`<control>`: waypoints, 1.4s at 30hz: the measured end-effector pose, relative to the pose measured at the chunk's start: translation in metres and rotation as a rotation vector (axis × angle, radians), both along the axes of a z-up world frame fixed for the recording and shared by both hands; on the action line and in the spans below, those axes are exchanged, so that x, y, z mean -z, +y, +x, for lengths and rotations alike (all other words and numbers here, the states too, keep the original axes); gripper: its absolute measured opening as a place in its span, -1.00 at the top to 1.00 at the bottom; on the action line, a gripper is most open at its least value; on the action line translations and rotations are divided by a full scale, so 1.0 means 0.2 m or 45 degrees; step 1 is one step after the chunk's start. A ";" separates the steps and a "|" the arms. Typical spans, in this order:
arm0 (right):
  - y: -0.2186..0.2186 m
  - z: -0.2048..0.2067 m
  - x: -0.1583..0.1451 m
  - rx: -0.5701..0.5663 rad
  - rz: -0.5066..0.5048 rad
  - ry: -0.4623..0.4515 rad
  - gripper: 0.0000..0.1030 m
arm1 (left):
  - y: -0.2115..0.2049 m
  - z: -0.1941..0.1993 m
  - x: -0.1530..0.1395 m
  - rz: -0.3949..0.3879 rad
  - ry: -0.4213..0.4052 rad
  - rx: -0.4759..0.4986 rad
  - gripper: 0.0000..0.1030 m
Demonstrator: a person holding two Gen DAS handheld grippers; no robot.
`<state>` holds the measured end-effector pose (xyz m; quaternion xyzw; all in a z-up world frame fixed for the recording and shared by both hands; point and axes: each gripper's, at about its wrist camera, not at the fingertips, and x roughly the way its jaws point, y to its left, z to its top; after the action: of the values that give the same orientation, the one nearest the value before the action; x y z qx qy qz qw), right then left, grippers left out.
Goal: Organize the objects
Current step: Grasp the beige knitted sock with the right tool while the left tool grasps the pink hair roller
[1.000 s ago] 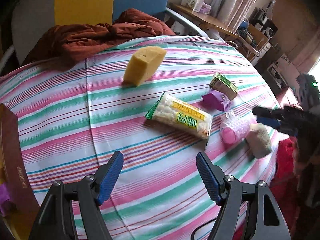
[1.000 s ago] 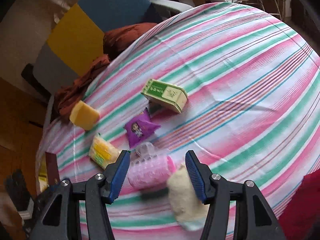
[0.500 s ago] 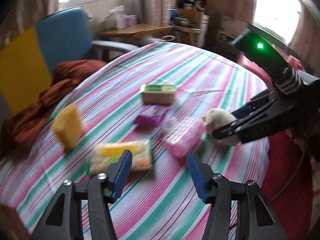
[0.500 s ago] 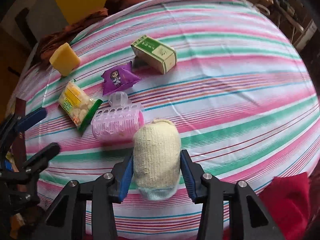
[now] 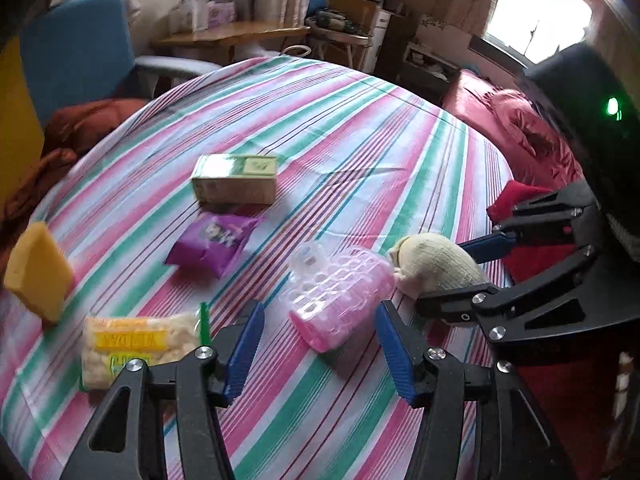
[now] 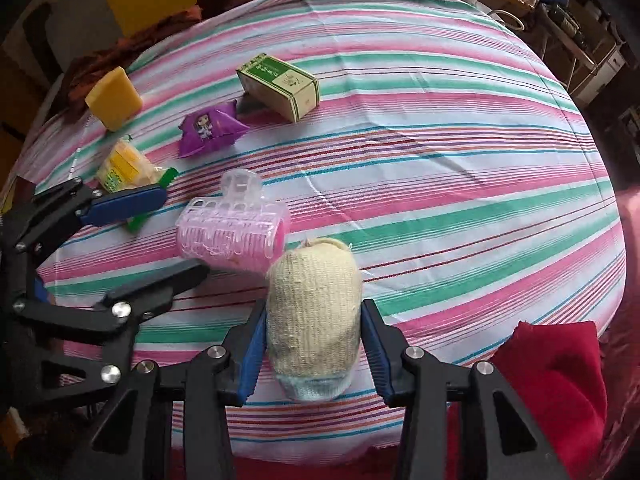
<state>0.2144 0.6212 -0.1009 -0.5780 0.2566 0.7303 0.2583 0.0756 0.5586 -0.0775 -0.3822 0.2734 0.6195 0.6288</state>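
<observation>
My right gripper [image 6: 314, 307] is shut on a beige rolled sock [image 6: 314, 300], which lies on the striped tablecloth [image 6: 440, 184] near the front edge. A pink hair roller [image 6: 232, 232] with a clear clip lies just left of the sock. My left gripper [image 5: 320, 307] points at the roller [image 5: 340, 292]. Its jaws are opening, and the roller's near end sits at the fingertips with neither pad pressing on it. Further back lie a purple packet [image 5: 212, 240], a green box [image 5: 236, 180], a yellow block [image 5: 38, 272] and a snack bag [image 5: 136, 344].
A red cloth [image 6: 560, 380] hangs at the table's near right edge. Beyond the far edge stand a blue and yellow chair [image 5: 76, 48] with a rust-brown garment [image 5: 80, 120] on it and a wooden desk [image 5: 232, 32]. The right half of the tablecloth is bare.
My left gripper swung from the snack bag over to the pink roller and its jaws narrowed. My right gripper moved onto the rolled sock and closed on it.
</observation>
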 end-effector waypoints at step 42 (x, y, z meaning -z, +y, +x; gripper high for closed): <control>0.05 0.12 -0.04 0.177 -0.010 0.225 0.17 | -0.45 -0.08 -0.11 0.090 -0.027 -0.296 -0.09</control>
<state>0.2379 0.6304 -0.0929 -0.4933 0.3207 0.7577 0.2823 0.0591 0.4691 -0.0547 -0.3955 0.1984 0.6934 0.5687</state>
